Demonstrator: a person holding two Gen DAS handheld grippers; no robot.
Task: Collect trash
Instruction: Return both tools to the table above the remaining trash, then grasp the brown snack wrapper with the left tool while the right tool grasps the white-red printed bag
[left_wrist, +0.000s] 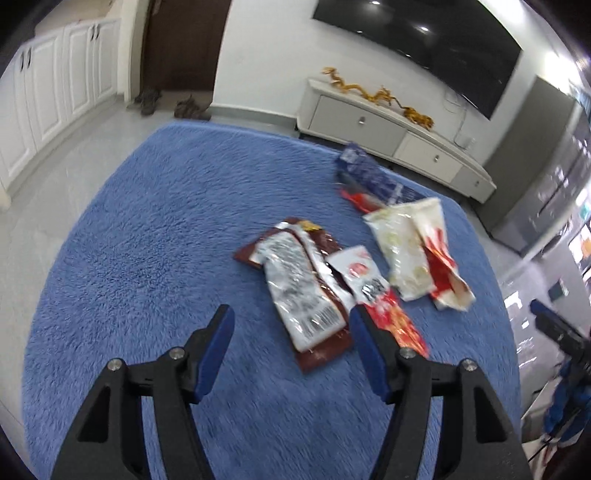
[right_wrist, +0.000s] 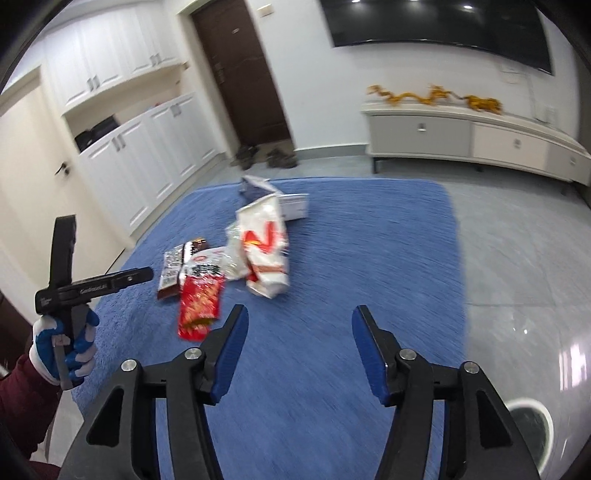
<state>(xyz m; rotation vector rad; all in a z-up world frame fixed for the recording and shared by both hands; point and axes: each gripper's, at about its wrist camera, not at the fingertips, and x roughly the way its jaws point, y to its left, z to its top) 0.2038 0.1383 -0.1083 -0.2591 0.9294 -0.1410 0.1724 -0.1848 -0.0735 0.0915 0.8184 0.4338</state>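
Both grippers gape empty; wrappers (left_wrist: 306, 284) lie on rug (left_wrist: 147, 229).

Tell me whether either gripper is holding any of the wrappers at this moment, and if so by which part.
Nothing is held. The left gripper and the right gripper are both open and empty above the blue rug; the wrappers, like the red snack packet, lie loose on it.

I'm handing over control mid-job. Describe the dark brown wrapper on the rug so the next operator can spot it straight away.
Start at the blue rug, where a cluster of snack packaging lies. The dark brown wrapper is the piece at the cluster's left end, nearest the open left gripper. Unlike the red packet and the white bag beside it, it shows a crinkled silver panel with a barcode.
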